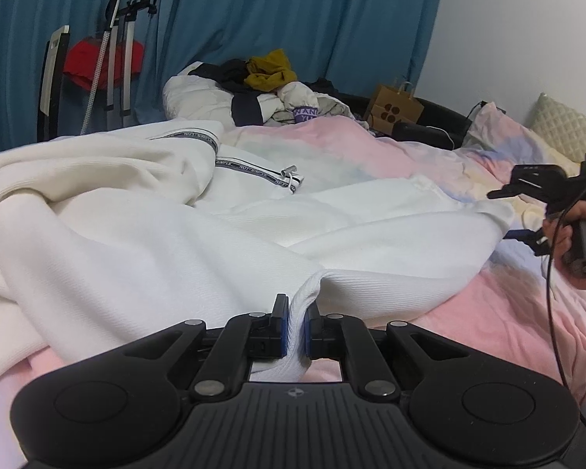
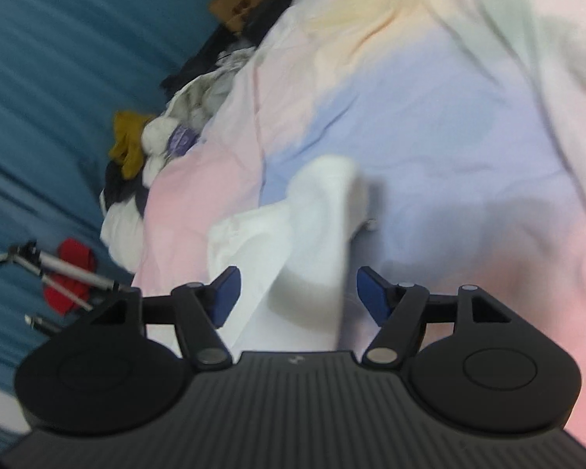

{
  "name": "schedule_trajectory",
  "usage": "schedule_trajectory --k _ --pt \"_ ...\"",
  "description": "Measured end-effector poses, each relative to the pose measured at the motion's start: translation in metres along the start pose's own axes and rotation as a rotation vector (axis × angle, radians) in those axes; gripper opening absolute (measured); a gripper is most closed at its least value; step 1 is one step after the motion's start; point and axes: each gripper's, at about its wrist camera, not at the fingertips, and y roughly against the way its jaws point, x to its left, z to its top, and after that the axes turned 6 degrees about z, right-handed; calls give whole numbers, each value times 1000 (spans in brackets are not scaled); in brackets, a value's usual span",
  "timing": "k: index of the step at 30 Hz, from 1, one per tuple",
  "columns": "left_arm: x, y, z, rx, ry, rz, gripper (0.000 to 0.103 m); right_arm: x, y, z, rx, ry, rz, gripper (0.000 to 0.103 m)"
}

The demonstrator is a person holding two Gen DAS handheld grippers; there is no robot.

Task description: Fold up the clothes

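A white hoodie (image 1: pixel 156 226) with a black-and-white drawstring band lies spread and rumpled on the pastel bed cover (image 1: pixel 371 156). My left gripper (image 1: pixel 296 328) is shut on the hoodie's white ribbed hem, pinched between the blue pads. In the left wrist view the right gripper (image 1: pixel 527 219) is held by a hand at the far right, just off the hoodie's right corner. In the blurred right wrist view my right gripper (image 2: pixel 295 297) is open, its blue pads apart on either side of a white corner of the hoodie (image 2: pixel 312 215) without closing on it.
A pile of other clothes (image 1: pixel 261 90), with a mustard garment on top, sits at the back of the bed. A brown paper bag (image 1: pixel 394 109) and a pillow (image 1: pixel 566 129) are at the back right. Blue curtains (image 1: pixel 254 11) and a stand with a red item (image 1: pixel 105 62) are behind.
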Motion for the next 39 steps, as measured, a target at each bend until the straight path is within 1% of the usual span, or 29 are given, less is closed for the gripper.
schedule_trajectory --k 1,2,3,4,5,6,7,8,10,11,13,14,15,17,18,19,20,22,23,26,27,29,30,32,34,36,37,39 --pt "-1 0 0 -2 0 0 8 2 -6 -1 -11 25 7 68" --pt "-2 0 0 -4 0 0 8 4 -11 -2 -24 53 6 65" --pt "-1 -1 0 -6 -1 0 8 6 -17 -2 -39 85 -10 60" --pt "-1 -1 0 -6 -1 0 8 9 -22 -1 -52 114 -31 57" --pt "-1 -2 -1 -4 -1 1 8 11 -27 -1 -65 143 -52 48" --pt "-2 -3 -1 -3 -2 1 8 11 -32 0 -70 159 -70 34" --pt "-2 -4 -1 -3 -3 0 8 8 -37 1 -64 157 -82 26" --pt "-2 -4 -1 -5 -3 -3 8 5 -41 3 -56 150 -90 13" --pt "-2 -5 -1 -9 -1 -10 8 0 -43 6 -48 129 -75 10" --pt "-1 -5 0 -14 4 -16 8 2 -41 8 -62 135 -56 9" --pt "0 -4 0 -30 19 -36 8 13 -28 11 -114 162 8 8" --pt "-1 -4 1 -39 27 -46 8 19 -20 13 -147 169 56 8" --pt "-1 -4 1 -48 34 -55 8 25 -9 15 -189 178 116 8" --pt "-2 -3 0 -44 33 -63 8 33 16 15 -324 214 221 7" --pt "-3 -3 -1 -37 29 -66 9 35 27 16 -387 231 250 7" --pt "-3 -2 -1 -31 25 -68 9 34 33 17 -419 237 245 7" --pt "-4 -2 -2 -25 21 -70 10 29 34 20 -428 222 227 7" --pt "-6 -1 -3 -13 14 -74 12 9 28 27 -409 163 160 7" --pt "-6 -1 -4 -6 10 -77 12 -6 21 29 -374 122 103 7" --pt "-9 0 -6 12 -2 -83 15 -54 -8 32 -229 -11 -78 7" --pt "-9 1 -6 19 -6 -85 18 -67 -16 31 -192 -40 -124 7" --pt "-9 4 -7 35 2 -87 23 -79 -22 28 -174 -41 -149 7" --pt "-5 9 -8 51 33 -84 28 -80 -23 27 -174 -34 -153 7" --pt "6 24 -8 81 122 -80 45 -74 -20 27 -189 -3 -153 7" --pt "23 39 -9 103 248 -73 65 -68 -16 27 -204 25 -151 7" --pt "48 52 -15 127 402 -58 72 -66 -12 25 -209 31 -144 7" --pt "64 55 -21 140 498 -42 76 -66 -10 24 -210 27 -139 7" --pt "103 55 -35 167 727 -2 81 -70 -6 27 -212 9 -127 7"
